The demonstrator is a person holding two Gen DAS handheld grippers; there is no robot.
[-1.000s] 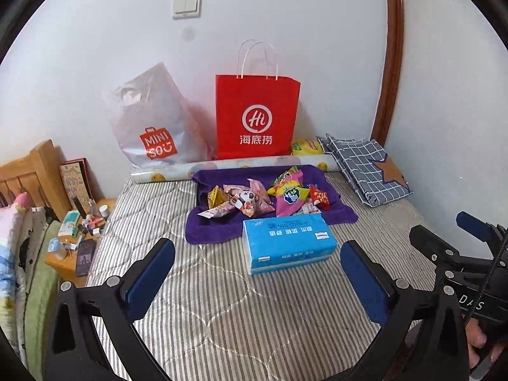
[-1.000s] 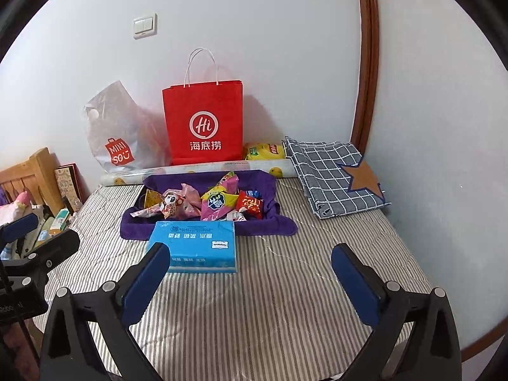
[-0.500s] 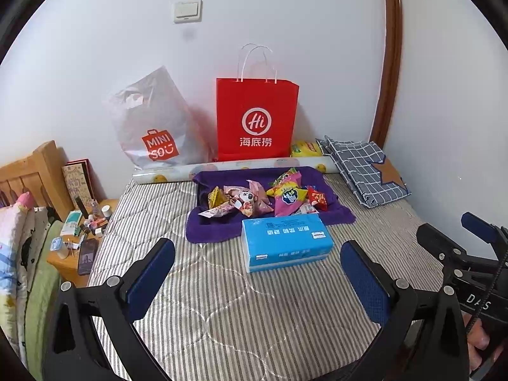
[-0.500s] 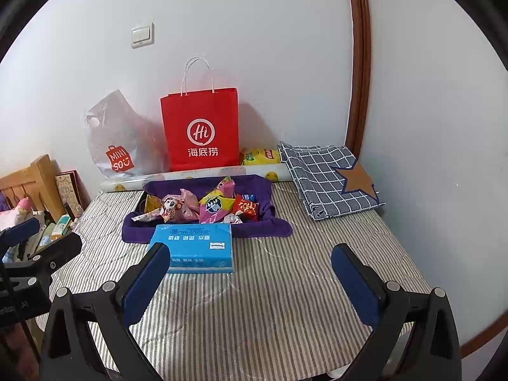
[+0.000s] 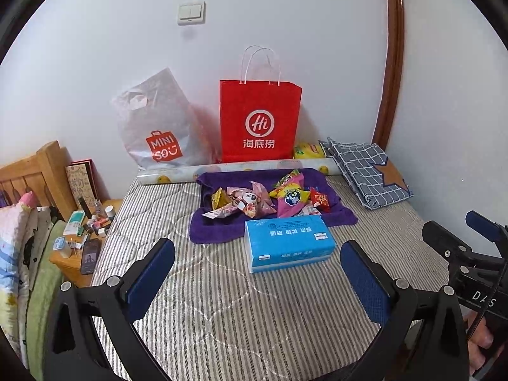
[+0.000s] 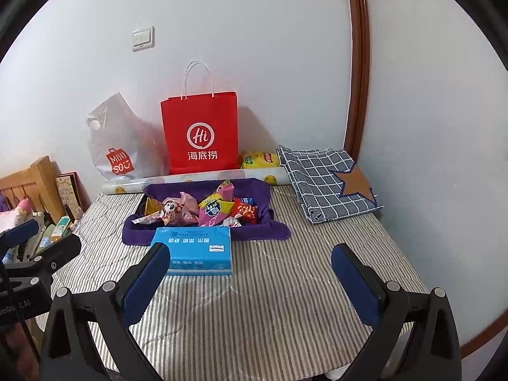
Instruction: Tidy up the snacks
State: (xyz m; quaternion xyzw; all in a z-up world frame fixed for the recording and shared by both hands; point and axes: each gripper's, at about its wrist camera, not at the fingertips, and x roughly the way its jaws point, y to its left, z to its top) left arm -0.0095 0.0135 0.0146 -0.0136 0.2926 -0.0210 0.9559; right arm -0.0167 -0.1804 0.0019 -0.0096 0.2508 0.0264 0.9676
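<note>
Several colourful snack packets (image 5: 263, 198) lie in a pile on a purple cloth (image 5: 219, 228) on the striped mattress (image 5: 222, 301); they also show in the right wrist view (image 6: 209, 208). A blue tissue pack (image 5: 287, 243) lies in front of the cloth, also in the right wrist view (image 6: 197, 250). A red paper bag (image 5: 260, 120) stands upright against the wall behind. My left gripper (image 5: 257, 273) is open and empty, well short of the tissue pack. My right gripper (image 6: 250, 274) is open and empty, to the pack's right.
A grey MINISO plastic bag (image 5: 158, 127) leans left of the red bag. A yellow packet (image 5: 309, 150) and a rolled mat (image 5: 235, 170) lie by the wall. A folded checked cloth (image 5: 368, 173) lies at the right. A cluttered wooden nightstand (image 5: 82, 241) stands left of the mattress.
Both cameras have risen and tilted slightly; the scene sits a little lower in the frames. Both grippers stay open and nothing on the mattress has moved.
</note>
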